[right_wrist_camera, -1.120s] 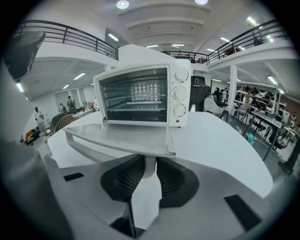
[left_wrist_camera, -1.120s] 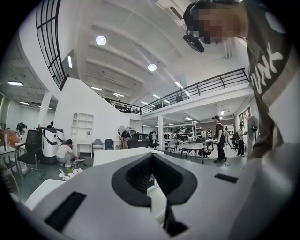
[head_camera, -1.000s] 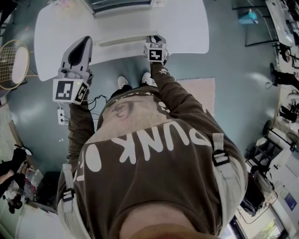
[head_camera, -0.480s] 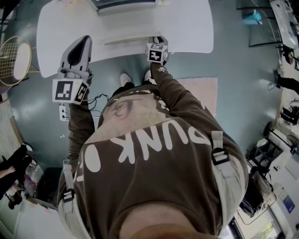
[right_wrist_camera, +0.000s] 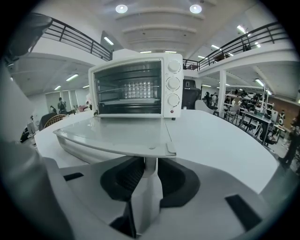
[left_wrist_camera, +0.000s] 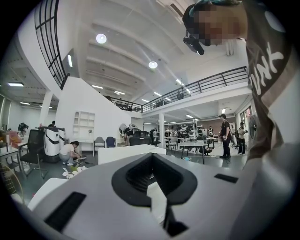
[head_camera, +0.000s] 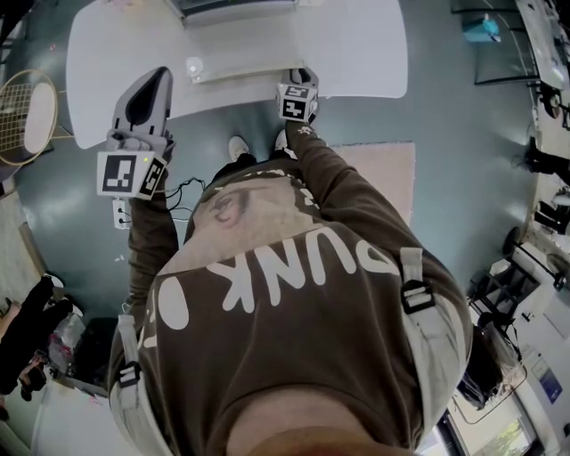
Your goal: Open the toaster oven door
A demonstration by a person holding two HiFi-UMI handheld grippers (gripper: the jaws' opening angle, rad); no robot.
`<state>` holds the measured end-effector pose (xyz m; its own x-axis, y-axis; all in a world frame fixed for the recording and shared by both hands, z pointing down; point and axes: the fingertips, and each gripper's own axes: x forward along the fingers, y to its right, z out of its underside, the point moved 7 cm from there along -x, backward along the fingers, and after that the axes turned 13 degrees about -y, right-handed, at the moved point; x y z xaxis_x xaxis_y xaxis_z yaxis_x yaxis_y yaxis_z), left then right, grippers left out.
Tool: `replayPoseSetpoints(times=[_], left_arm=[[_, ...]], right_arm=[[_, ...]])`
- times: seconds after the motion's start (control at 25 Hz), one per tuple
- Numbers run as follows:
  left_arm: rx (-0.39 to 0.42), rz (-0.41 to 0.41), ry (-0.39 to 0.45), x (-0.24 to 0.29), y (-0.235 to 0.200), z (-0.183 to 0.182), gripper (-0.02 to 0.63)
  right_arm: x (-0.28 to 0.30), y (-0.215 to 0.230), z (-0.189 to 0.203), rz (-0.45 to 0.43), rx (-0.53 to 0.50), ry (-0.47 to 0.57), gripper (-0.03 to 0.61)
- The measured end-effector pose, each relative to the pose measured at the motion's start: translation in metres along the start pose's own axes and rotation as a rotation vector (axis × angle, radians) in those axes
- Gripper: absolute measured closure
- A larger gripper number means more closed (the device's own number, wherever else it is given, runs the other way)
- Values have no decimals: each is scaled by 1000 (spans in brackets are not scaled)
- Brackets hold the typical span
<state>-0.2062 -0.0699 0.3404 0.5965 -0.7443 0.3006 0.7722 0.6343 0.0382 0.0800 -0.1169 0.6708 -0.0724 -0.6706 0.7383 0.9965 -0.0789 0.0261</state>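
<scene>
From the head view we look down over our brown shirt (head_camera: 294, 294) to a white table (head_camera: 356, 53), with the oven (head_camera: 236, 7) at its far edge and the door (head_camera: 240, 67) lying open and flat toward us. The left gripper (head_camera: 158, 80) hangs level over the table's near left edge, well apart from the door. The right gripper (head_camera: 301, 78) reaches down to the door's near right corner. Below the table we see our shoes (head_camera: 236, 150), a pale rug (head_camera: 383, 174) to the right and a racket (head_camera: 27, 116) on the floor at the left. In the left gripper view the jaws are pressed together with nothing between them, and they point out across an open hall, where one person crouches (left_wrist_camera: 70, 151) at the left and another stands (left_wrist_camera: 225, 136) by desks at the right. In the right gripper view the oven stands on the table ahead, its three knobs (right_wrist_camera: 173, 83) down the right side and its racks bare to view. The door lies level just above the jaws, with the handle (right_wrist_camera: 89, 152) running under its front edge. The jaws pinch the handle's pale right end, touching it on both sides.
</scene>
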Motion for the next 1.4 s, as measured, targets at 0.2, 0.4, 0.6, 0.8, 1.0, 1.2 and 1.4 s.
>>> replayPoseSetpoints(times=[0.2, 0.4, 0.6, 0.8, 1.0, 1.2, 1.4], left_arm=[[-2, 10, -1, 5, 1, 2, 611], [-3, 14, 3, 9, -2, 1, 611], [-10, 11, 9, 13, -2, 2, 611], [-17, 12, 16, 17, -3, 4, 611], [-21, 16, 20, 21, -1, 3, 611], [-18, 17, 19, 23, 4, 1, 611], [-18, 14, 15, 22, 2, 2, 611]], right_arm=[[1, 0, 1, -2, 3, -3, 480], [-1, -1, -3, -21, 4, -1, 481], [-9, 2, -7, -52, -28, 31, 485], [-17, 1, -15, -57, -80, 62, 483], [-17, -1, -13, -69, -104, 54, 482], [-5, 4, -7, -60, -33, -42, 482], [5, -2, 0, -49, 6, -86, 480]])
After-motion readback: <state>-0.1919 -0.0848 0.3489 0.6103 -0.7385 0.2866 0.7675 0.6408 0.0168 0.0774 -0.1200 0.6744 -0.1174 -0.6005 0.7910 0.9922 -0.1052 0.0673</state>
